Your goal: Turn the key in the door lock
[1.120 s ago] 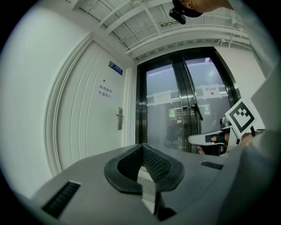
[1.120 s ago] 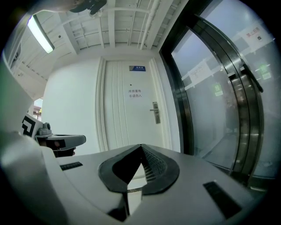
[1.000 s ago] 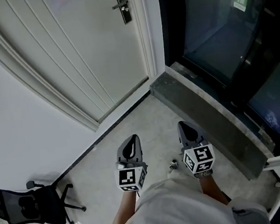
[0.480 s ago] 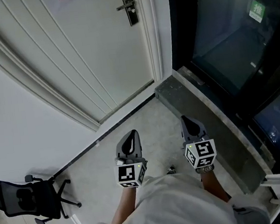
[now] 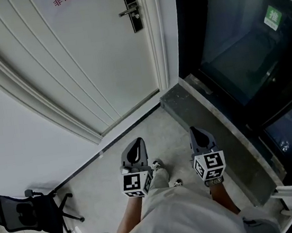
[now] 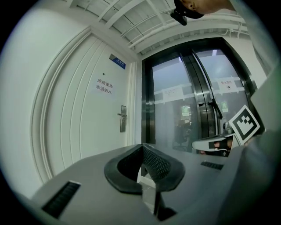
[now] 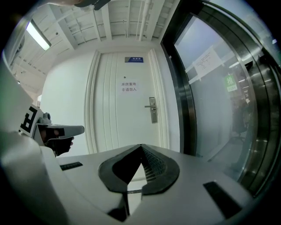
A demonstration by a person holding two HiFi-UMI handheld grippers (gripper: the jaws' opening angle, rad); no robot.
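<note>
The white door [image 5: 90, 56] has a dark lock plate with a silver lever handle [image 5: 132, 9] near its right edge, also seen as the lock plate [image 6: 123, 118] and the lock plate [image 7: 152, 110]. No key can be made out at this distance. My left gripper [image 5: 135, 151] and right gripper [image 5: 200, 137] are held side by side at waist height, well short of the door. Both point toward it, shut and holding nothing. The left gripper [image 6: 142, 148] and the right gripper [image 7: 141, 147] show their tips meeting.
Dark glass doors [image 5: 242, 36] with a grey stone sill [image 5: 211, 126] stand to the right of the door. A black office chair [image 5: 28, 216] sits at the lower left by the white wall. A paper sign [image 7: 129, 86] hangs on the door.
The person has stepped toward the door, carrying both grippers along in the same side-by-side pose. A shoe now shows between them. Both jaws stayed shut.
</note>
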